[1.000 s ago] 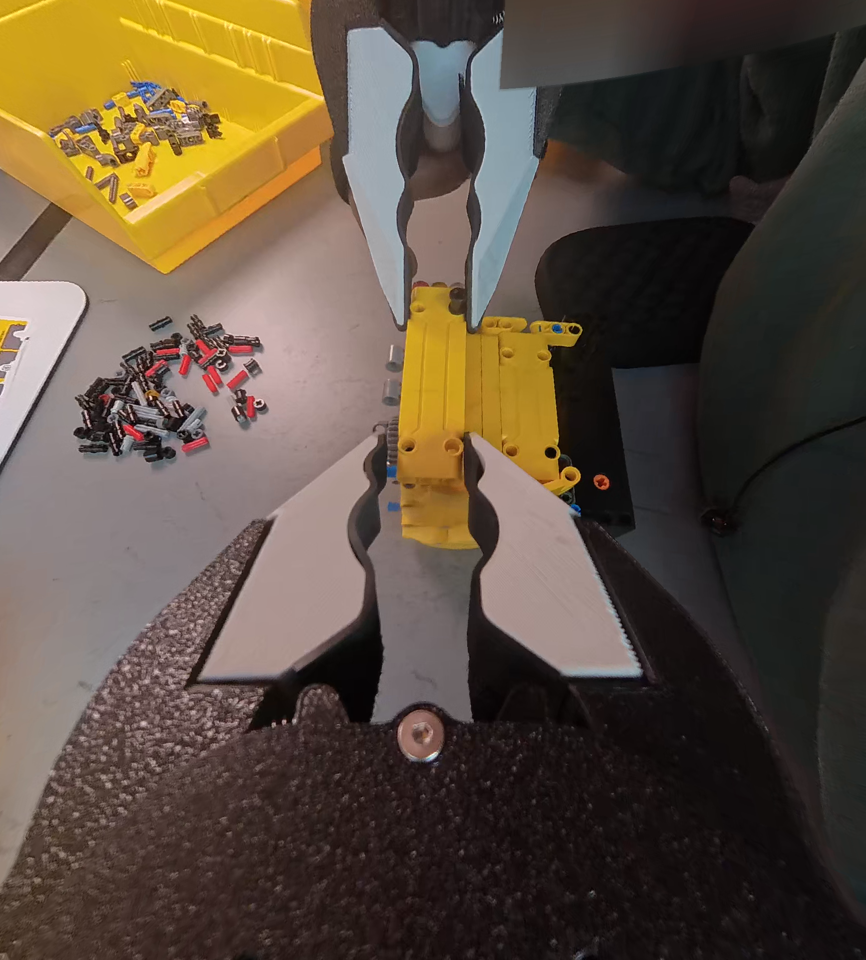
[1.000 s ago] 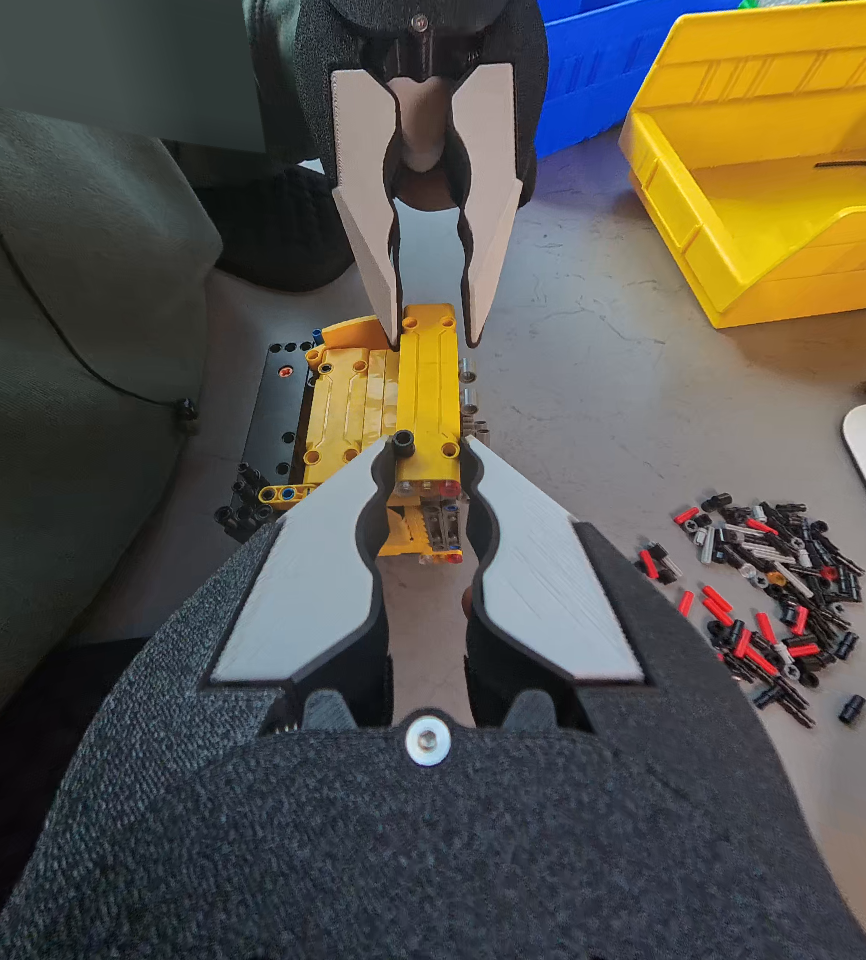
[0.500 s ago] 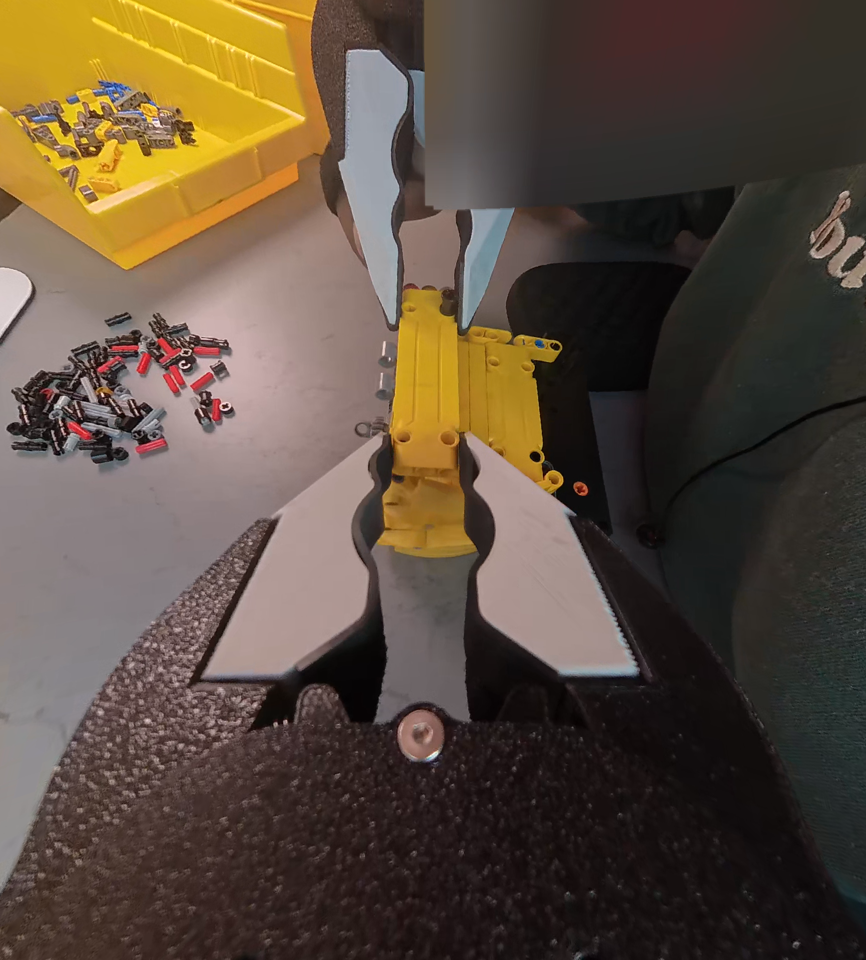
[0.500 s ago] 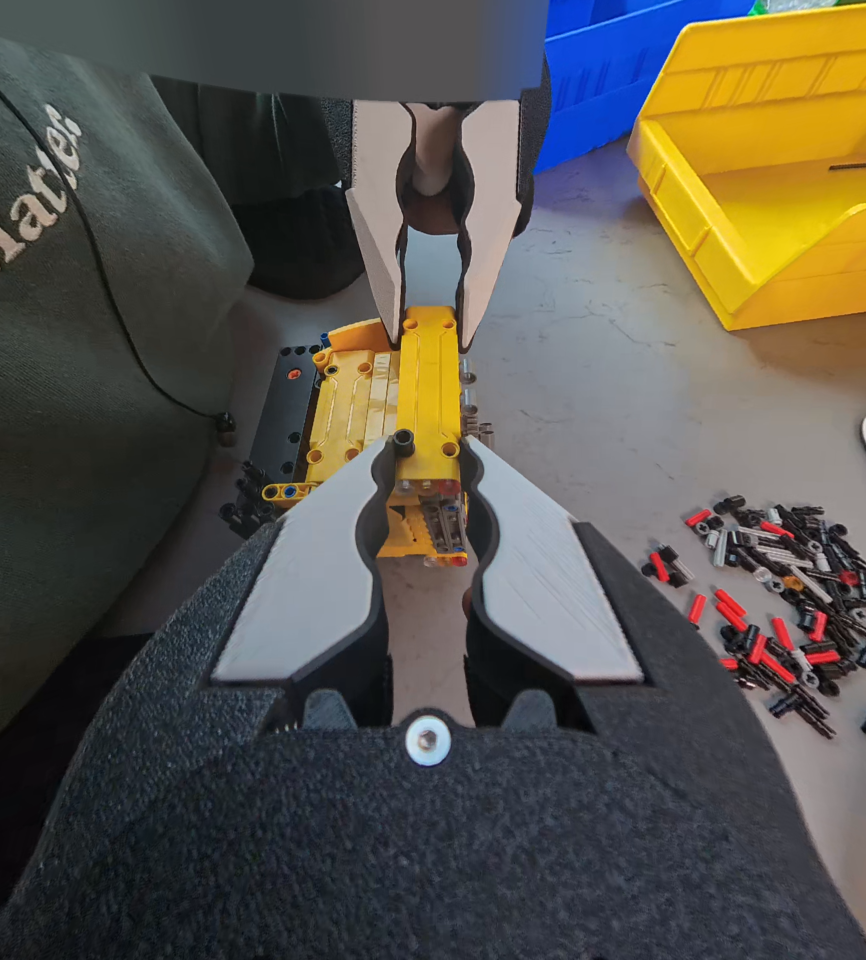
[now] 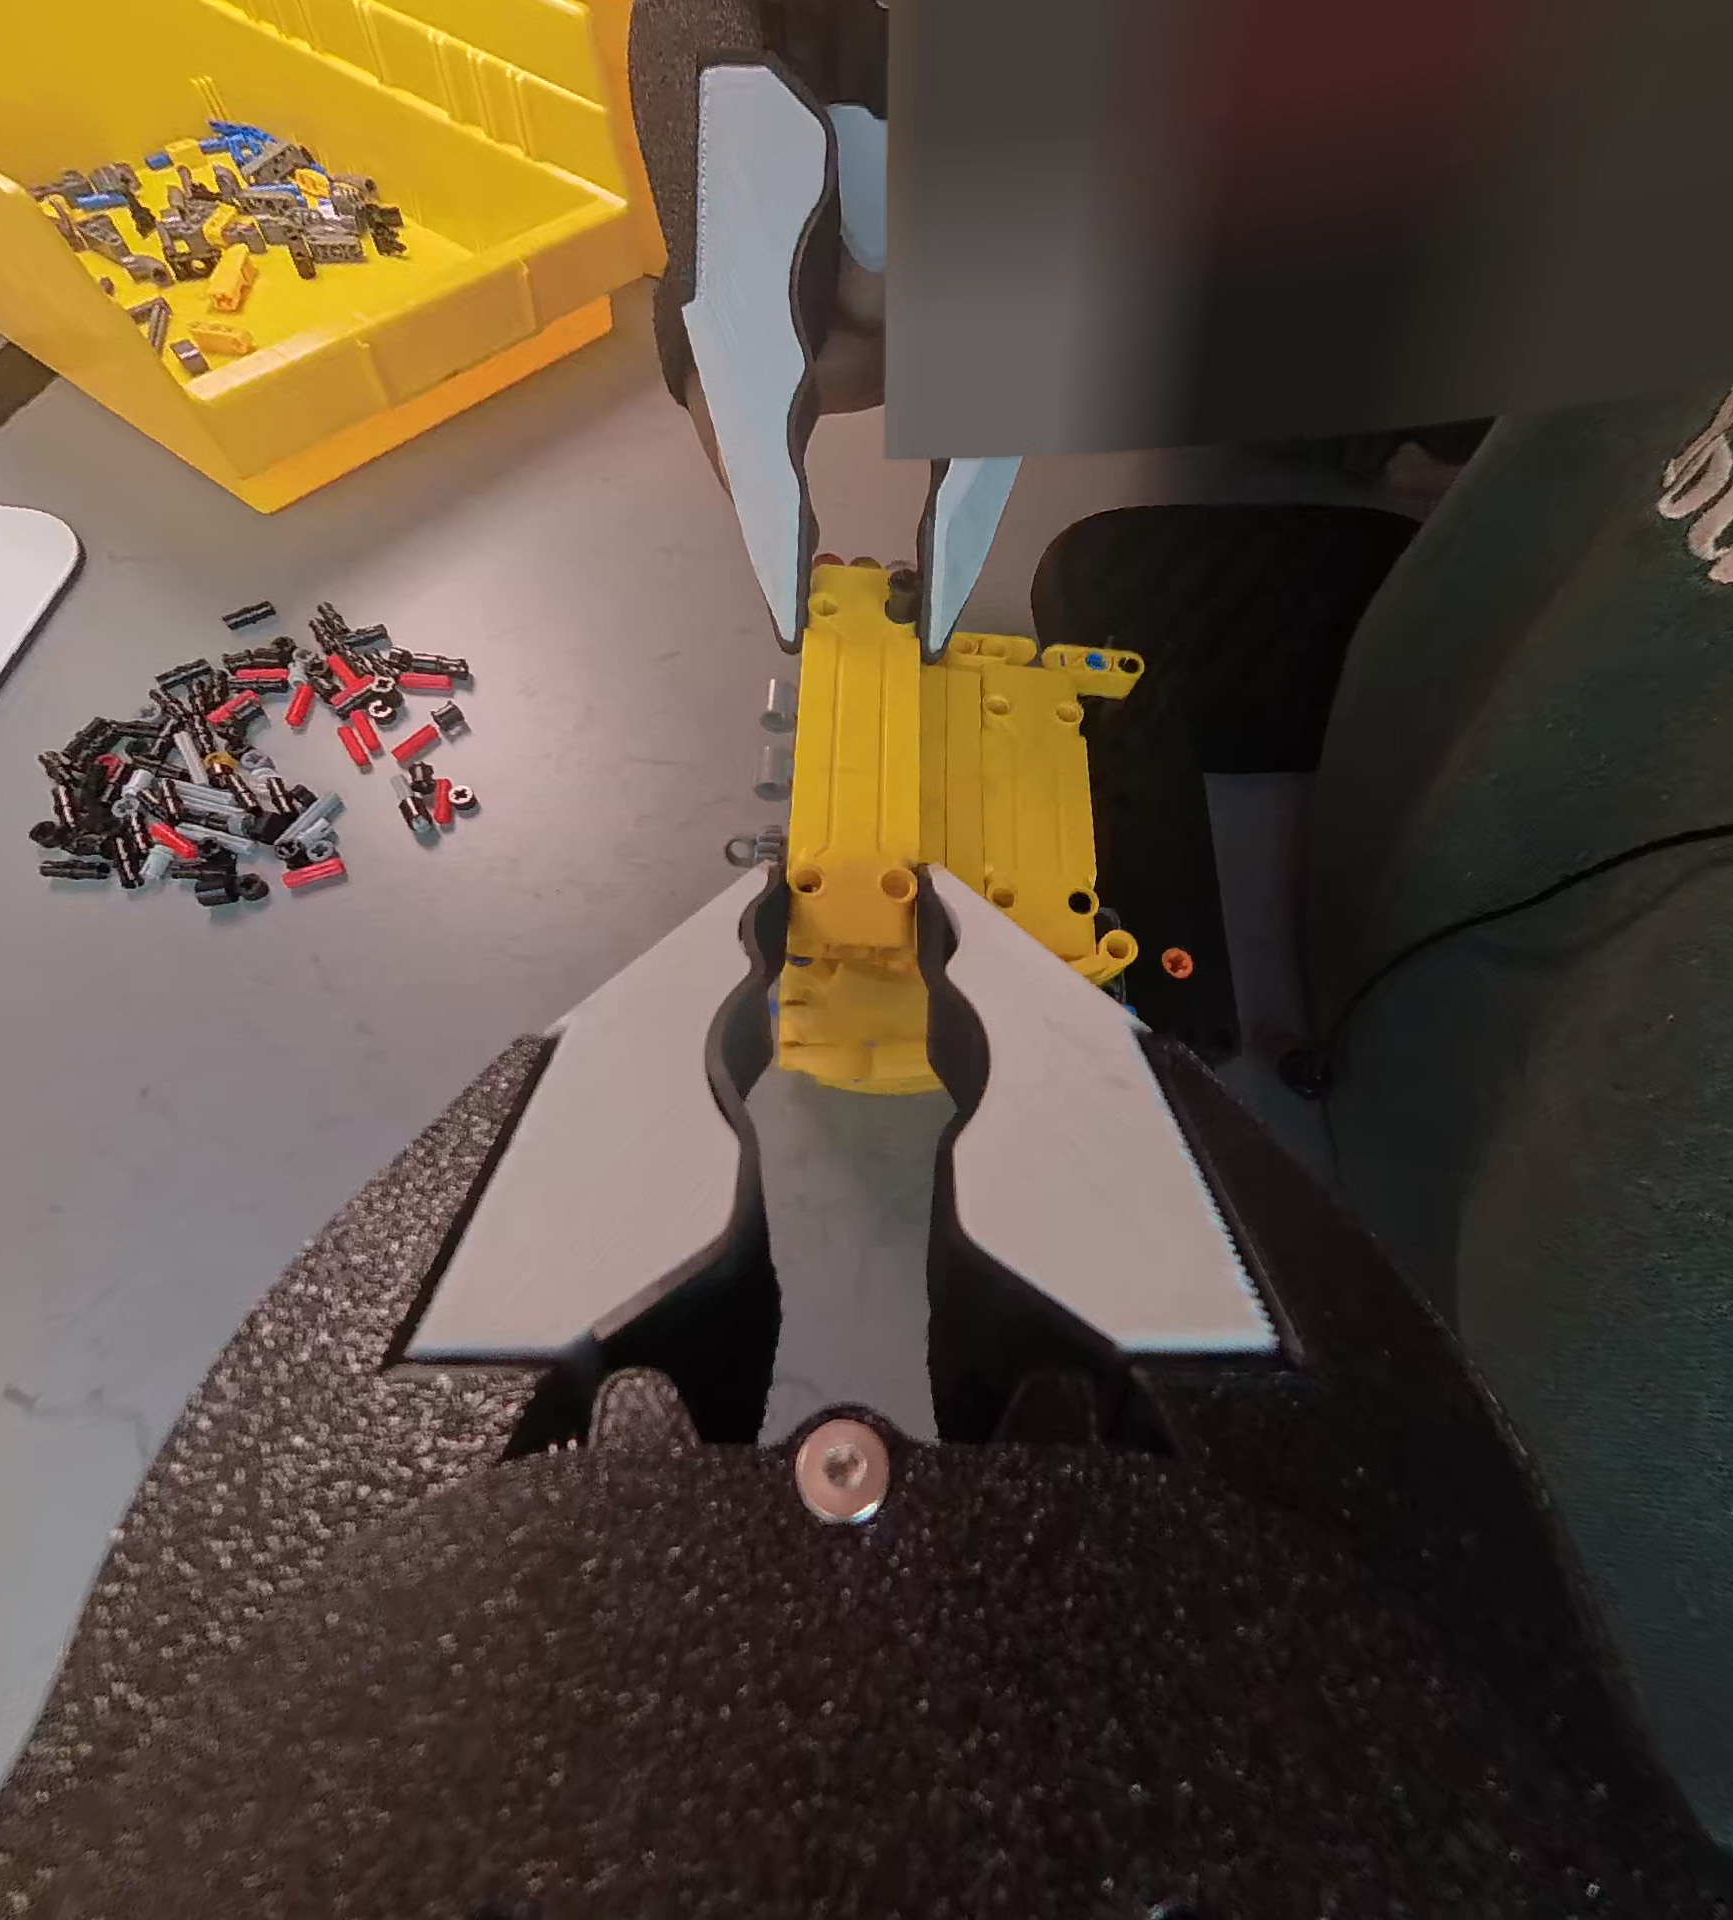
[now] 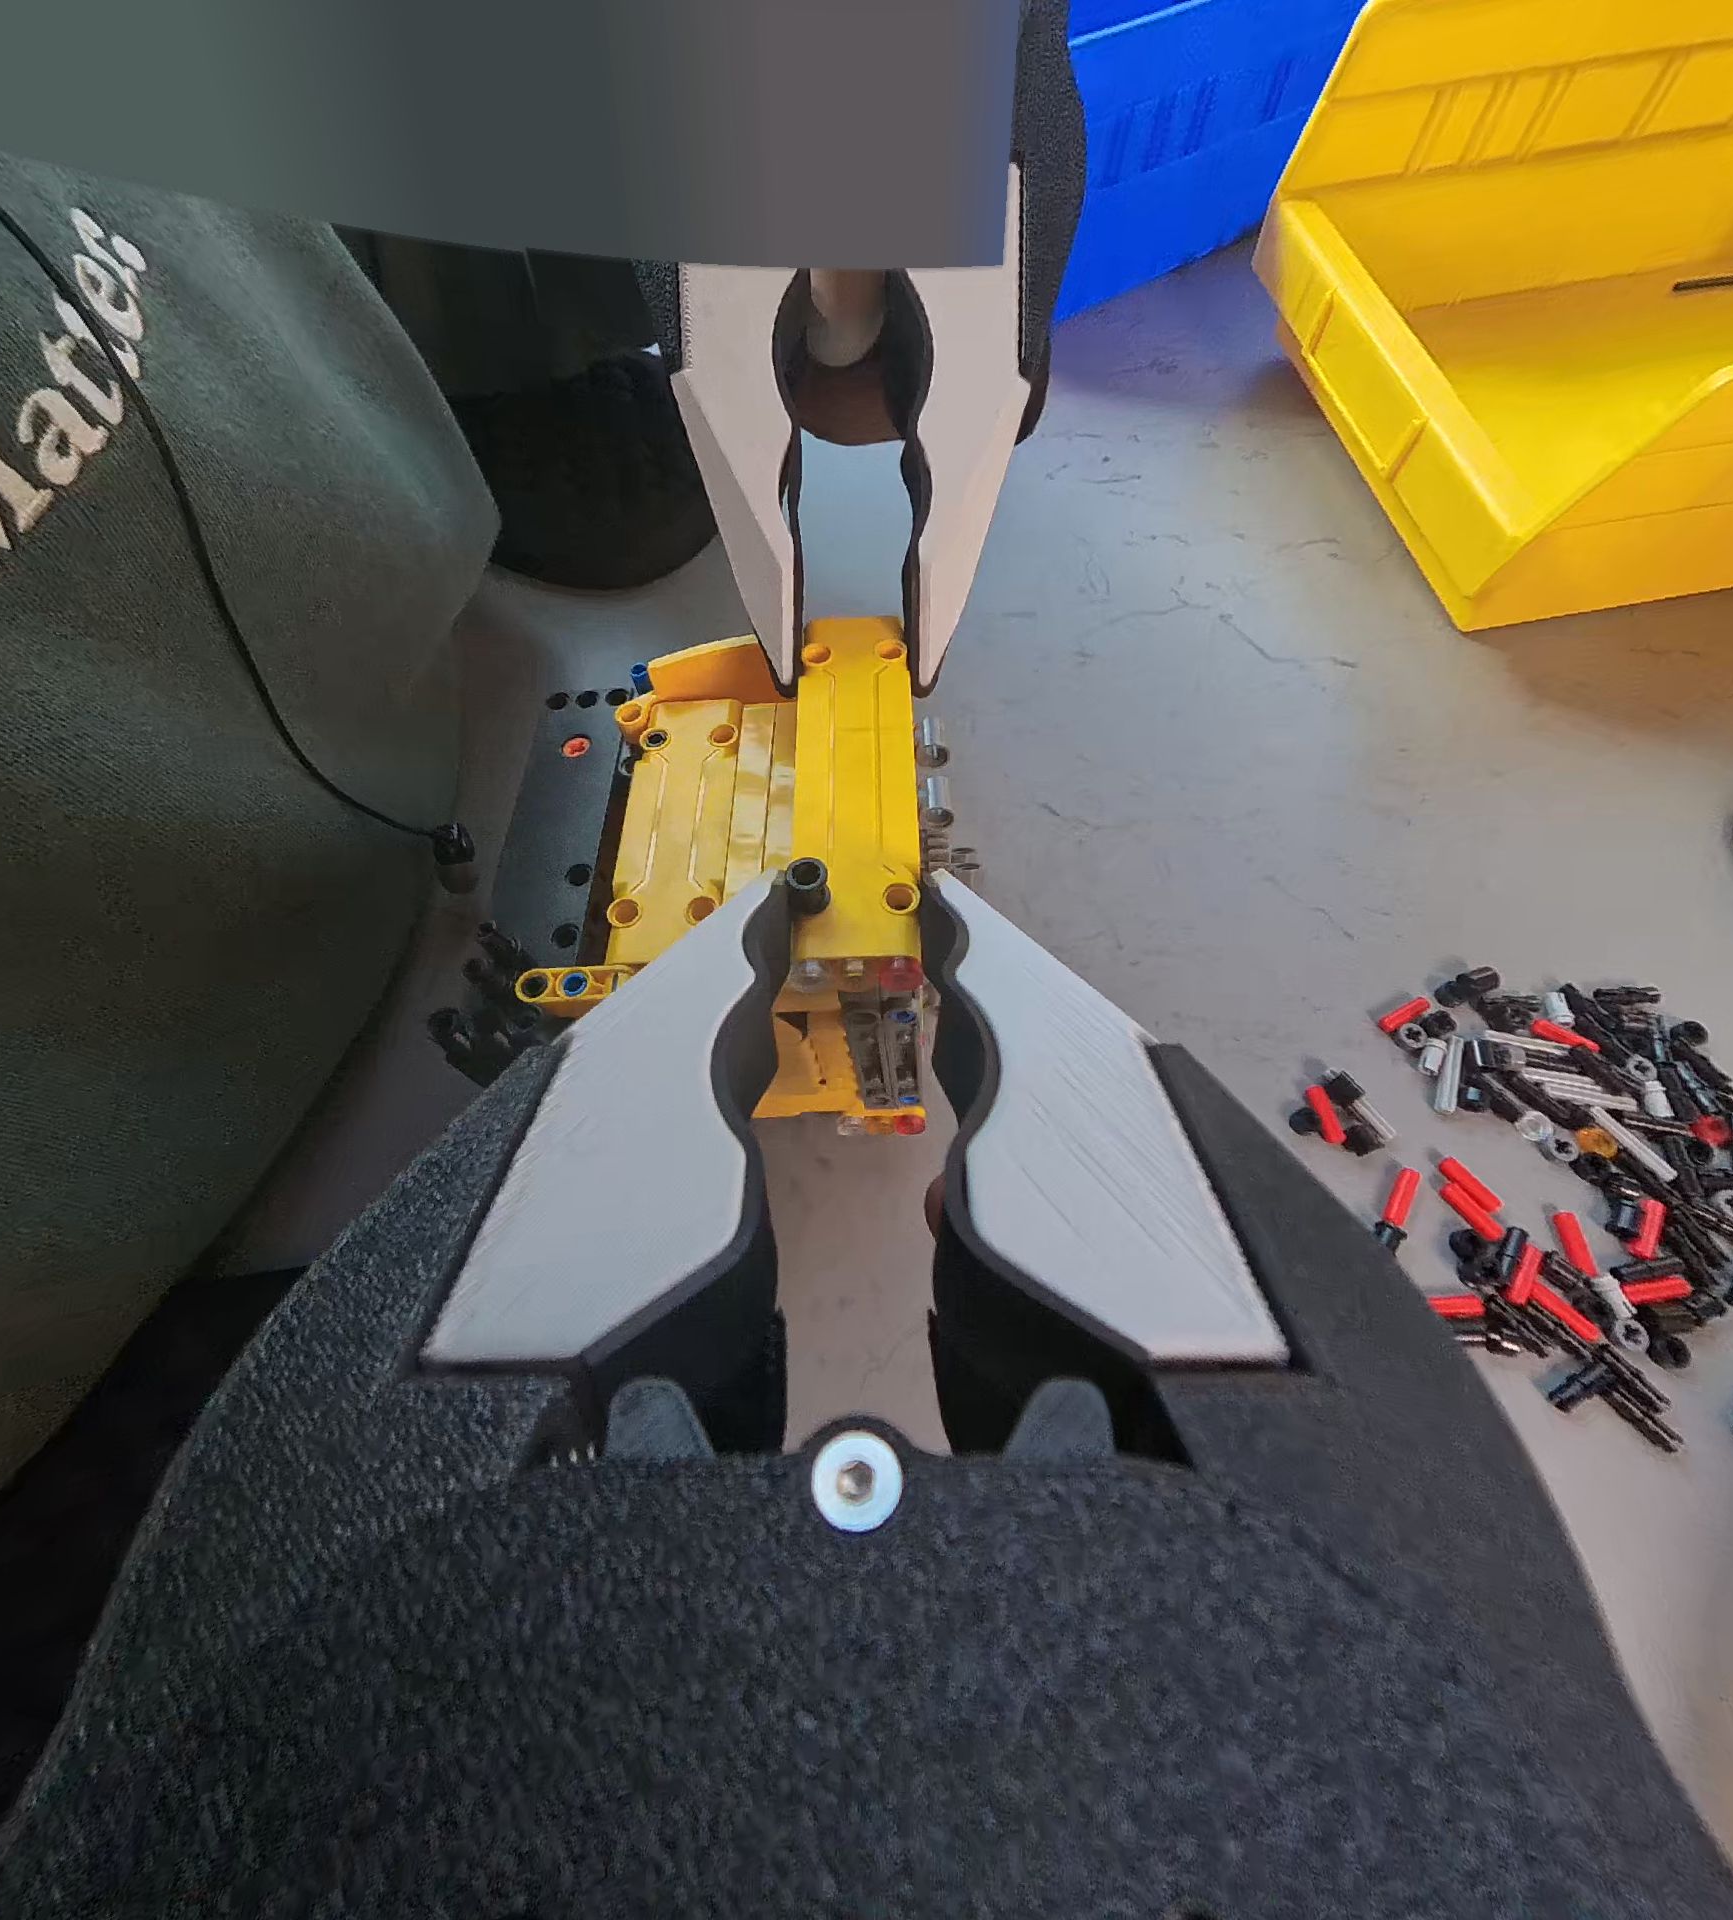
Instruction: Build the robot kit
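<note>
Clamped opposite ends of the long yellow plastic brick panel [image 5: 854,769] atop the yellow brick model [image 6: 706,821] on the grey desk [image 5: 218,1091], left claw [image 5: 849,883] and right claw [image 6: 846,883] both closed on it, panel seemingly seated, loose red and black pins [image 6: 1589,1174] unused nearby

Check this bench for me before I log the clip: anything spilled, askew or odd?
Small black, red and grey pins lie loose on the grey table, not in the yellow bin. Otherwise both grippers, left and right, grip the yellow brick model squarely from opposite ends.

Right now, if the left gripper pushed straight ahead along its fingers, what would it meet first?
The left gripper already clamps the yellow panel; straight beyond lies the right gripper, on the panel's far end.
</note>
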{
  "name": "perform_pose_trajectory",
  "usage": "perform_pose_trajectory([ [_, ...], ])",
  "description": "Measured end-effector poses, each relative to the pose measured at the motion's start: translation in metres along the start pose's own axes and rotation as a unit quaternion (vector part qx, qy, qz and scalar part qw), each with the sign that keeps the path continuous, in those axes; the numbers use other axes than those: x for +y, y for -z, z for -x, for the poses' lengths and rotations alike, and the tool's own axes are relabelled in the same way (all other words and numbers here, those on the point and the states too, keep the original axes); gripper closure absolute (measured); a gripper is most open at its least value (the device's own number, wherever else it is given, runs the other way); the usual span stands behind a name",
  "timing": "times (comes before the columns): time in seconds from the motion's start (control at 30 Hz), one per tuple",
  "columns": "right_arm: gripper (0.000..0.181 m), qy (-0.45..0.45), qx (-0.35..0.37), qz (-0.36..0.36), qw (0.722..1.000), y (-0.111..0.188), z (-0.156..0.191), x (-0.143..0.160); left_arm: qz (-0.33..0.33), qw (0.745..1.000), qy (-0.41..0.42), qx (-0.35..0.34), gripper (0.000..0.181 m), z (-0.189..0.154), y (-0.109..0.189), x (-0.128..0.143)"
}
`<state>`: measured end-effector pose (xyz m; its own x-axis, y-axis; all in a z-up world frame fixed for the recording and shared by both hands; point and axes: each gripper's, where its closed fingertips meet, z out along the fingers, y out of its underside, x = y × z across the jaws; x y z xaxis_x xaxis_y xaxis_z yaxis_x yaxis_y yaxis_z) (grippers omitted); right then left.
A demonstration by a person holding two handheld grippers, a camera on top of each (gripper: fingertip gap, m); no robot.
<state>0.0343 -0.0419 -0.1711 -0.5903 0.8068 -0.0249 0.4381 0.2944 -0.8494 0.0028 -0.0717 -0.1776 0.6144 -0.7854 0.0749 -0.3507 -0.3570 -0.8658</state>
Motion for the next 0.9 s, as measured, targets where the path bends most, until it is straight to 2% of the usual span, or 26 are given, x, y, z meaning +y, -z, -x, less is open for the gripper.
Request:
perform_pose_trajectory([
  [0.23,0.157,-0.007,0.003,0.003,1.000,0.002,0.001,0.002,0.007,1.000,0.024,0.016,0.157,-0.001,-0.004,0.001],
  [0.4,0.157,-0.043,-0.008,-0.018,0.999,0.003,0.002,0.003,0.008,0.996,0.067,0.052,0.157,-0.004,-0.006,0.001],
  [0.77,0.158,-0.082,0.001,-0.044,0.996,0.007,0.010,0.006,0.030,0.991,0.088,0.101,0.157,-0.010,-0.011,0.000],
  [0.9,0.158,-0.090,-0.002,-0.044,0.995,0.010,0.012,0.008,0.034,0.992,0.078,0.098,0.157,-0.011,-0.013,-0.002],
])
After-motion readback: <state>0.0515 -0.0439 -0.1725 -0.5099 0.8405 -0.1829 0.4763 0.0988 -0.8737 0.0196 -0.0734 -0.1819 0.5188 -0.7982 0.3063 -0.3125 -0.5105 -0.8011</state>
